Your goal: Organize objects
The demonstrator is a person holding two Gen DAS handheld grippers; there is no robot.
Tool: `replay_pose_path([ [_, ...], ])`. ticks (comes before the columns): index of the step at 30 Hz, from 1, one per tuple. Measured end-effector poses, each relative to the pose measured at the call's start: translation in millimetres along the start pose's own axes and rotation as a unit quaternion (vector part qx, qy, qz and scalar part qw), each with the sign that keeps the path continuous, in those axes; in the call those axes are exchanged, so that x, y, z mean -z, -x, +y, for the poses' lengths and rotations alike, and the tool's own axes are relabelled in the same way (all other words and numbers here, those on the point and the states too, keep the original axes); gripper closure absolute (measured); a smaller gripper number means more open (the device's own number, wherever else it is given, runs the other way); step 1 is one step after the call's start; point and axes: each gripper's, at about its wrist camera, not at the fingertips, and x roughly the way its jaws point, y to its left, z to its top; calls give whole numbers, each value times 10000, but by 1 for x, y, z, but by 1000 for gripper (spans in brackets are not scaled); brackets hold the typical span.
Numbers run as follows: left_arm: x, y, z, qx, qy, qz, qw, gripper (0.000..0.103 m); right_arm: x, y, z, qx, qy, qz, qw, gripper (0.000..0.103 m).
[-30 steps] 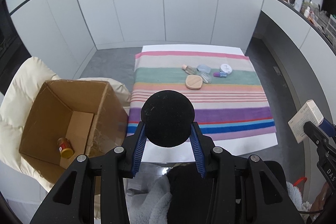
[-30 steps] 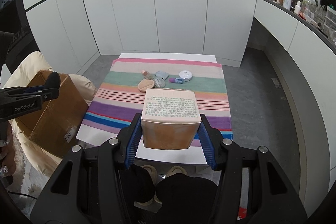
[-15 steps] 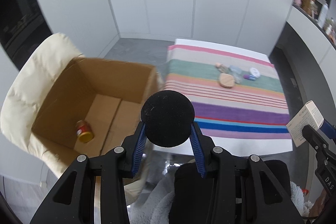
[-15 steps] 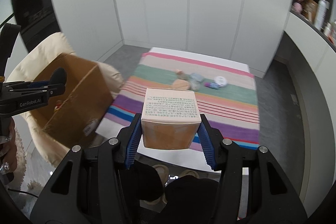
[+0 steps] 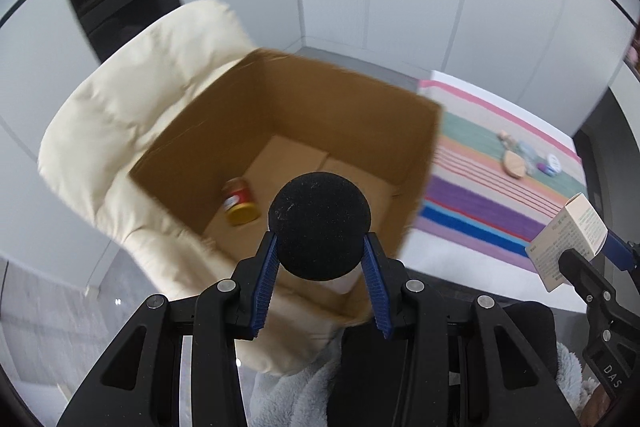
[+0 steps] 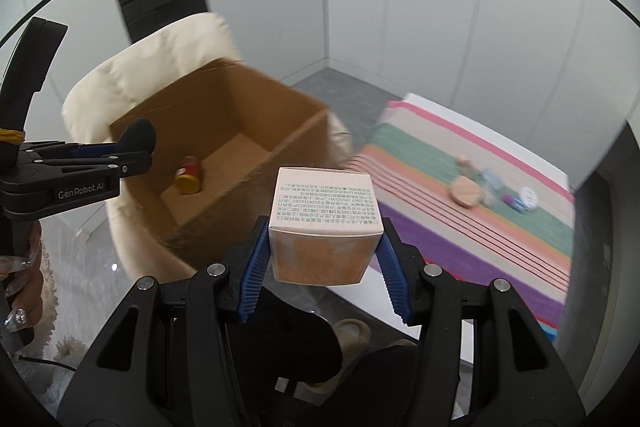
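My left gripper (image 5: 319, 259) is shut on a black round sponge ball (image 5: 319, 225) and holds it above the near rim of an open cardboard box (image 5: 340, 107). A small red jar with a gold lid (image 5: 239, 201) lies on the box floor. My right gripper (image 6: 322, 255) is shut on a pale pink printed carton (image 6: 323, 223), held to the right of the box (image 6: 224, 155). The carton also shows at the right edge of the left wrist view (image 5: 568, 241). The left gripper and ball show in the right wrist view (image 6: 136, 143).
The box rests on a cream padded armchair (image 5: 132, 115). A table with a striped cloth (image 6: 500, 203) stands to the right and carries a round tan compact (image 6: 466, 193), a white jar (image 6: 528, 197) and several small bottles. White cabinet walls stand behind.
Both grippers have swung left, from facing the striped table to facing the cardboard box. The ball and the carton stay gripped. The box now fills the middle of the left view.
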Motion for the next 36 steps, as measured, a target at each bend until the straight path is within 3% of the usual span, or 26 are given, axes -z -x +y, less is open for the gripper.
replay_pose_path([
  [9, 18, -8, 64, -206, 574, 186, 9980, 60, -18, -24, 70, -501, 554, 39, 9972, 49],
  [15, 14, -27, 66, -138, 652, 371, 9971, 60, -27, -39, 94, -731, 672, -20, 9951, 49],
  [22, -6, -48, 71, -65, 768, 396, 9962, 60, -41, -64, 102, -579, 839, -1, 9948, 49],
  [25, -21, -56, 76, -220, 864, 324, 9955, 60, -49, -76, 102, -573, 855, 37, 9947, 49],
  [33, -64, -85, 84, -215, 1024, 168, 9944, 60, -83, -115, 105, -403, 807, 88, 9959, 49],
  [35, -68, -91, 84, -131, 951, 139, 9953, 53, -90, -124, 104, -362, 774, 106, 9963, 48],
  [36, -70, -95, 84, -1, 939, 153, 9955, 44, -92, -128, 104, -386, 775, 140, 9961, 46],
])
